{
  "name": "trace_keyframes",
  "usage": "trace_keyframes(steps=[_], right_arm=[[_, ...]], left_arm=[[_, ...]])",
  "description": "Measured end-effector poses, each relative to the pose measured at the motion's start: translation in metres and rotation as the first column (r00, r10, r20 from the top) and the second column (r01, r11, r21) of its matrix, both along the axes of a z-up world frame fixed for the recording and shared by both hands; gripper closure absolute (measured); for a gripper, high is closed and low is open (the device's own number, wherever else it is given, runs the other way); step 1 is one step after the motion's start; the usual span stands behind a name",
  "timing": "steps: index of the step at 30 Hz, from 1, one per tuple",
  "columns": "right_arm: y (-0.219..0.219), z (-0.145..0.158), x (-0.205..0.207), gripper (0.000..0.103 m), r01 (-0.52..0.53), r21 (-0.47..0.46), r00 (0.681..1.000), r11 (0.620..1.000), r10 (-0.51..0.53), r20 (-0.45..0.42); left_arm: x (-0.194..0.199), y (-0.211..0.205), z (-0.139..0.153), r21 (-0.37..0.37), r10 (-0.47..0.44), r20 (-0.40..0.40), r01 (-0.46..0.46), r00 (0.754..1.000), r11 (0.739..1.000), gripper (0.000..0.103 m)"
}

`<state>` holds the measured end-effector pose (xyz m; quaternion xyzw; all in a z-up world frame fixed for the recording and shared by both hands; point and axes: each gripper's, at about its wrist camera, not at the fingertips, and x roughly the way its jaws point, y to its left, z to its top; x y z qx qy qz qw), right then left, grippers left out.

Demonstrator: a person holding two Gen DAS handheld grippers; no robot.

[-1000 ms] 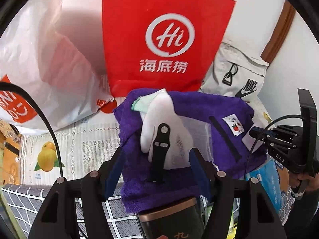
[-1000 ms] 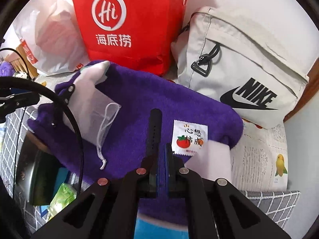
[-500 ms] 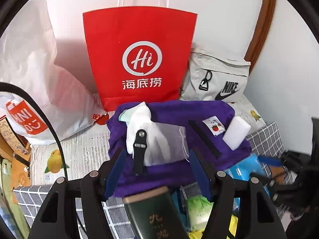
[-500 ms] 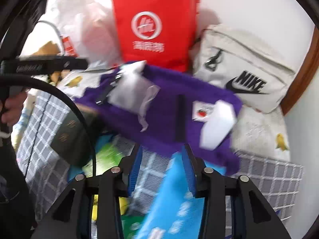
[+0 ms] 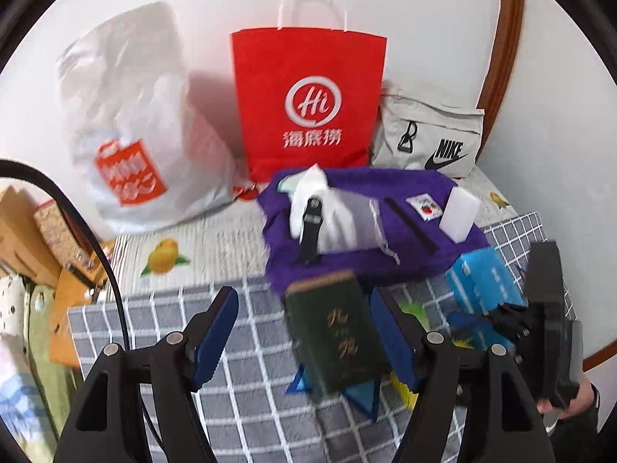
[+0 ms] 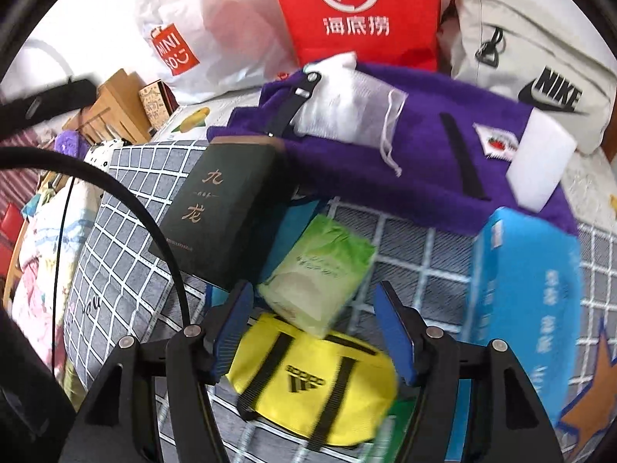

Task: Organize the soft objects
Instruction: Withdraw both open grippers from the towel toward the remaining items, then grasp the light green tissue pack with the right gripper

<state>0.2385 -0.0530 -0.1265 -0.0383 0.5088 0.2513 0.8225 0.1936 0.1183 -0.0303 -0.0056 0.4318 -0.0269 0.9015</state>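
A: What can go wrong from here, in your opinion?

B: I think the right tongs (image 6: 314, 332) can take the wrong thing. In the lower middle of the right wrist view they hang over a crowded heap: a green soft pack (image 6: 318, 274) leans on a yellow pouch (image 6: 314, 382), and a dark green box (image 6: 227, 204) is just beside them at the left. If the tongs come down now, one pad can catch the hard box, or push the pack aside.

A: And the purple towel (image 6: 416, 162)?

B: It lies in the upper middle of that view, in front of the red paper bag (image 6: 354, 11). A white mesh pouch (image 6: 347, 110), a black strap (image 6: 461, 154) and a white sponge block (image 6: 540, 162) rest on it. The block sits at its right edge, so a pull on the towel can make it slide off, I judge.

A: How do the tongs stand?

B: Both pairs are apart and opening wider. The right ones hold nothing; the green pack and the yellow pouch appear between the pads, but below them, not pressed. The left tongs (image 5: 304, 332) are empty too, at the bottom of the left wrist view. The dark box appears between their fingers, but I cannot tell if the right pad touches it
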Motion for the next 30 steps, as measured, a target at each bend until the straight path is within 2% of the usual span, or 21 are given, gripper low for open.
trace_keyframes(steps=[7, 11, 15, 18, 21, 26, 30], right_arm=[[0.018, -0.014, 0.007, 0.035, 0.057, -0.06, 0.998, 0.997, -0.057, -0.001], [0.022, -0.022, 0.011, 0.035, 0.079, -0.079, 0.997, 0.994, -0.08, -0.014], [0.026, -0.03, 0.016, 0.034, 0.086, -0.132, 0.996, 0.987, -0.087, -0.002], [0.028, -0.037, 0.017, 0.034, 0.065, -0.13, 0.998, 0.989, -0.068, -0.013], [0.027, -0.038, 0.014, 0.046, 0.042, -0.141, 0.999, 0.989, -0.041, 0.006], [0.013, -0.029, 0.011, 0.045, 0.05, -0.198, 0.998, 0.979, -0.043, 0.04], [0.012, -0.031, 0.016, 0.038, 0.047, -0.203, 0.999, 0.978, -0.042, 0.025]], left_arm=[[-0.039, 0.026, -0.032, -0.031, 0.038, -0.047, -0.039, 0.998, 0.999, 0.033], [-0.057, 0.042, -0.05, -0.019, 0.077, -0.077, -0.078, 0.994, 0.997, 0.033], [-0.068, 0.055, -0.057, -0.019, 0.106, -0.088, -0.108, 0.99, 0.994, 0.033], [-0.075, 0.061, -0.061, -0.021, 0.118, -0.091, -0.12, 0.989, 0.993, 0.033], [-0.079, 0.063, -0.063, -0.027, 0.125, -0.094, -0.128, 0.988, 0.991, 0.033], [-0.082, 0.062, -0.068, -0.023, 0.122, -0.102, -0.125, 0.987, 0.992, 0.033], [-0.079, 0.056, -0.069, -0.023, 0.115, -0.111, -0.119, 0.987, 0.993, 0.033]])
